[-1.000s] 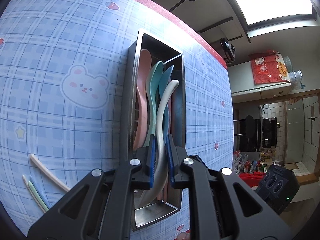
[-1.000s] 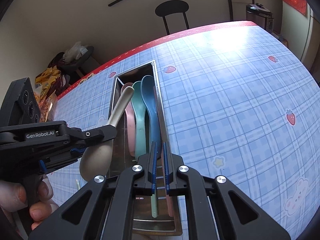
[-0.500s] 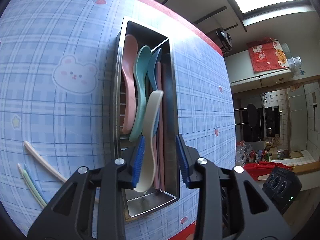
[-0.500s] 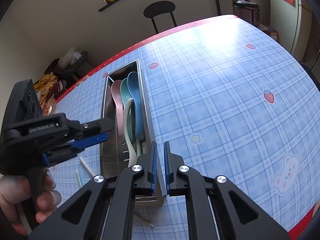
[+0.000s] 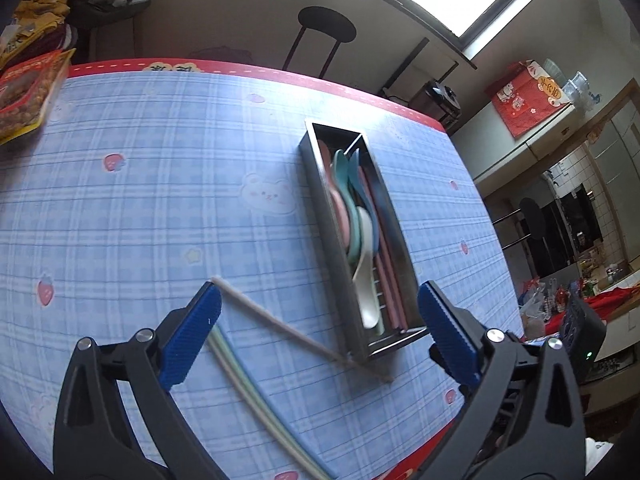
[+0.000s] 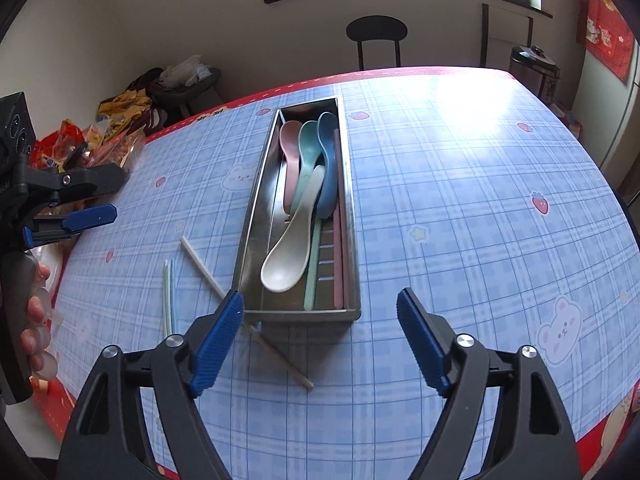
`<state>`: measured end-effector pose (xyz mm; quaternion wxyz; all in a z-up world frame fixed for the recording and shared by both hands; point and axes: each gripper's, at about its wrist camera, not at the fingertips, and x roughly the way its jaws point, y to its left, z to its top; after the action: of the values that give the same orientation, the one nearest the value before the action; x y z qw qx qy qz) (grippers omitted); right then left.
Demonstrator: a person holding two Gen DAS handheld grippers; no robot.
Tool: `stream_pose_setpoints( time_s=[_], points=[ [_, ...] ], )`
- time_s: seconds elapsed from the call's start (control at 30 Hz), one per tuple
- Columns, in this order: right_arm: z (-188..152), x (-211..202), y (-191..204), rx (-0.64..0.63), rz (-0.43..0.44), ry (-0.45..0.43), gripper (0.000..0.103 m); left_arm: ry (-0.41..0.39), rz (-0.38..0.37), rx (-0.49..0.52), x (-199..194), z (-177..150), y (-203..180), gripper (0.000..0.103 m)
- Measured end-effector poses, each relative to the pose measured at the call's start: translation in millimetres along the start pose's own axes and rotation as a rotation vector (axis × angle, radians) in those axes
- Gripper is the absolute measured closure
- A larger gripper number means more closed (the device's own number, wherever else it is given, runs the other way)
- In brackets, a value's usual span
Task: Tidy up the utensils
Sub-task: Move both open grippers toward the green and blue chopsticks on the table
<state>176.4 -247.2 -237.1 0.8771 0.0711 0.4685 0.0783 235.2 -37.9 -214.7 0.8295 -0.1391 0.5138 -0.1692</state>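
I've got both grippers [image 5: 320,332] [image 6: 320,340] spread wide and empty over the blue plaid tablecloth [image 6: 460,208] — steel tray [image 6: 298,314] just ahead, black chair [image 6: 376,38] beyond it.

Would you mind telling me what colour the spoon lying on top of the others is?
Cream white spoon; it shows best in the right wrist view.

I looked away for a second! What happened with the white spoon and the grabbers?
The left gripper let go of the white spoon, which now lies in the metal tray, then pulled back. The right gripper opened too. The chopsticks on the table stayed put.
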Motion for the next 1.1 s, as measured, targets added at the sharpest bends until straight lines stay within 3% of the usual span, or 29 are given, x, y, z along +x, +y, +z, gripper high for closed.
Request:
stream_pose_setpoints(
  time_s=[0.13,0.4,0.47,0.53,0.63,0.8,1.1],
  points=[
    [-16,-2,6,-0.025,0.002,0.013,0.006,0.018,0.072,0.002,-9,-35,23,0.006],
    [-35,5,19,-0.062,-0.015,0.064,0.006,0.092,0.138,-0.014,5,-91,46,0.008],
    [-40,9,24,-0.076,-0.021,0.088,0.006,0.098,0.142,0.001,9,-100,46,0.012],
    [-46,13,28,-0.087,-0.036,0.107,0.006,0.11,0.157,0.02,12,-108,44,0.031],
    [-53,17,33,-0.1,-0.036,0.131,0.006,0.13,0.16,0.033,16,-119,42,0.047],
    [-54,17,34,-0.111,-0.044,0.129,0.016,0.142,0.155,0.007,20,-124,47,0.064],
    [-51,20,34,-0.114,-0.031,0.128,0.018,0.16,0.154,0.029,29,-123,41,0.07]
  ],
)
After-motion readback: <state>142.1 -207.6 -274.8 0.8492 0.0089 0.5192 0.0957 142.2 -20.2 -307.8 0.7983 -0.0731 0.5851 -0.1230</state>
